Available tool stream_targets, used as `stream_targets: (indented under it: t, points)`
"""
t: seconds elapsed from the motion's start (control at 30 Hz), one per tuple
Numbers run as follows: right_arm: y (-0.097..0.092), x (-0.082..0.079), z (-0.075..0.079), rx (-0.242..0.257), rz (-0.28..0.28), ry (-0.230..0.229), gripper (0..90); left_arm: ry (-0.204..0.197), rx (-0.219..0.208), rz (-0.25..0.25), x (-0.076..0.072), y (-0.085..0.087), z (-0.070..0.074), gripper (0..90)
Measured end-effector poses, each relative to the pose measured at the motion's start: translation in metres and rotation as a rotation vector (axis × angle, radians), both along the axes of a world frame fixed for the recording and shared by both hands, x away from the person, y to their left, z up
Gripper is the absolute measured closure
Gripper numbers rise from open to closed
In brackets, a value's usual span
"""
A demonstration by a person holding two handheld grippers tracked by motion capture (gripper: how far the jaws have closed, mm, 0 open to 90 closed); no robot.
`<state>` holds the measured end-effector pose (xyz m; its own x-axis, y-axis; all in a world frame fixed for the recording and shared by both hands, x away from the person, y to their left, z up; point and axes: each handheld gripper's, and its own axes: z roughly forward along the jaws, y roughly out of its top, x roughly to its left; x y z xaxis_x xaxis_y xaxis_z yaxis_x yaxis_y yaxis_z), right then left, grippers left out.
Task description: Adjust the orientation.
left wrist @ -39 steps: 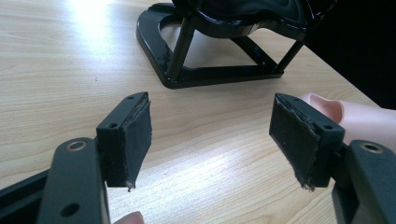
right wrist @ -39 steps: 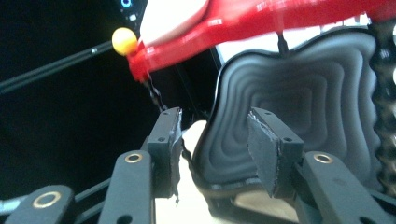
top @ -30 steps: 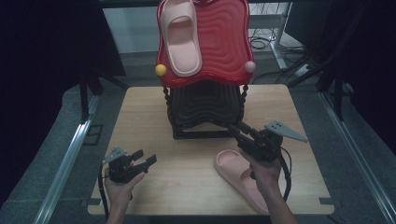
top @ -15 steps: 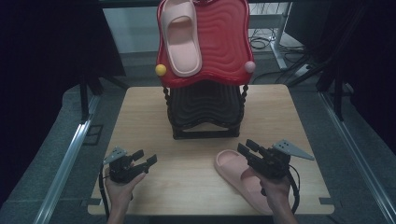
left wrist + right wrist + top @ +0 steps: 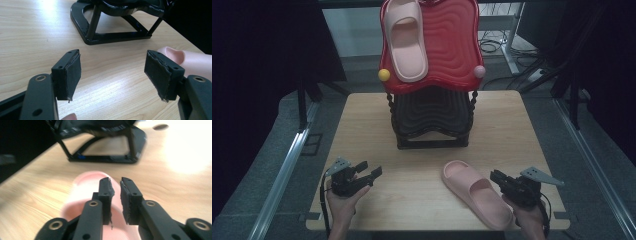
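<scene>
Item: pink slipper (image 5: 477, 194), lying flat on the wooden table (image 5: 362, 120) in the lower right of the high view, its toe pointing toward the upper left and its heel reaching the table's near edge. Right gripper (image 5: 496, 177), sitting at the lower right of that view, just beside the slipper's right flank at the strap; in the right gripper view (image 5: 115, 185) its jaws have just been closing and are standing narrowly apart, a thin gap showing between the pads, which are hovering over the slipper's strap with nothing pinched between them. Left gripper (image 5: 371, 171), resting at the lower left of the high view, well apart from the slipper; in the left gripper view (image 5: 112, 72) its jaws are standing wide and released, bare table between them, with the slipper's toe (image 5: 190, 60) peeking in at the right edge. Black stand (image 5: 432, 120), standing at the centre of the table and bearing a red tray (image 5: 452, 45) at the top centre. Second pink slipper (image 5: 406, 40), lying on that tray's left half.
</scene>
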<state>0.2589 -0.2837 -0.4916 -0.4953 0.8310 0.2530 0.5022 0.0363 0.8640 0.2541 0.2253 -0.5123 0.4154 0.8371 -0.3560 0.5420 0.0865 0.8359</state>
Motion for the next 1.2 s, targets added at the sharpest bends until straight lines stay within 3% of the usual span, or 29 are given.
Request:
stream_targets:
  t: [0.23,0.5,0.87,1.2]
  points:
    - [-0.032,-0.008,-0.023,-0.078,-0.059,0.048,89.3,-0.002,-0.007,-0.012,-0.001,-0.001,0.001,29.4]
    - [-0.047,-0.019,-0.039,-0.143,-0.084,0.084,89.8,-0.001,-0.004,-0.009,-0.002,-0.002,0.001,29.4]
    - [-0.032,-0.037,-0.044,-0.197,-0.005,0.098,89.9,0.001,-0.004,-0.011,-0.002,-0.003,0.0,29.4]
    - [-0.014,-0.048,-0.044,-0.214,0.062,0.105,89.9,0.001,-0.004,-0.013,-0.002,-0.004,0.0,29.4]
